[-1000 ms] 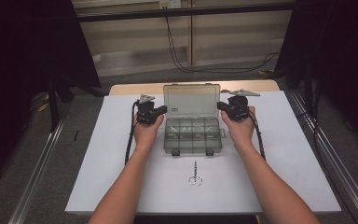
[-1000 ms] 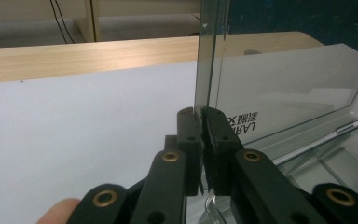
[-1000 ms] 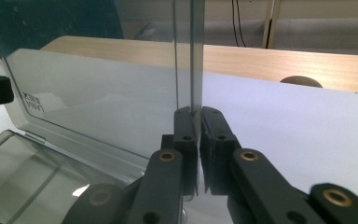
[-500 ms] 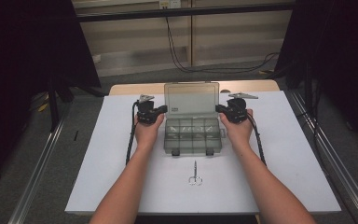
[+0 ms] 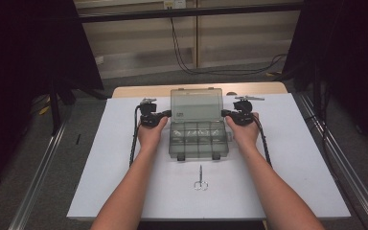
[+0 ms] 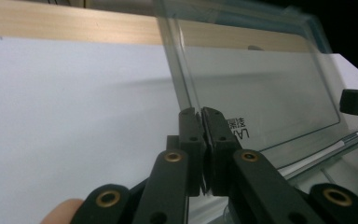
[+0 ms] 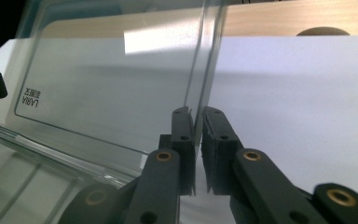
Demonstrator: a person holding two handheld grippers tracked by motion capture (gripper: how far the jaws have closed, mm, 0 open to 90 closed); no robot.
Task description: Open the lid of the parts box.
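Clear plastic lid (image 5: 195, 102) of the organizer box (image 5: 199, 140) stands raised; left hand-held gripper (image 5: 165, 114) pinches its nine-o'clock edge, right hand-held gripper (image 5: 226, 113) its three-o'clock edge.

Box (image 5: 199, 139) mid-table, lid (image 5: 196, 103) up behind, scissors (image 5: 201, 179) in front, grippers L (image 5: 165, 115) & R (image 5: 226, 114) flanking lid

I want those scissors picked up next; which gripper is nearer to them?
Neither clearly: the left gripper and right gripper clamp the lid edges, about equally far beyond the scissors.
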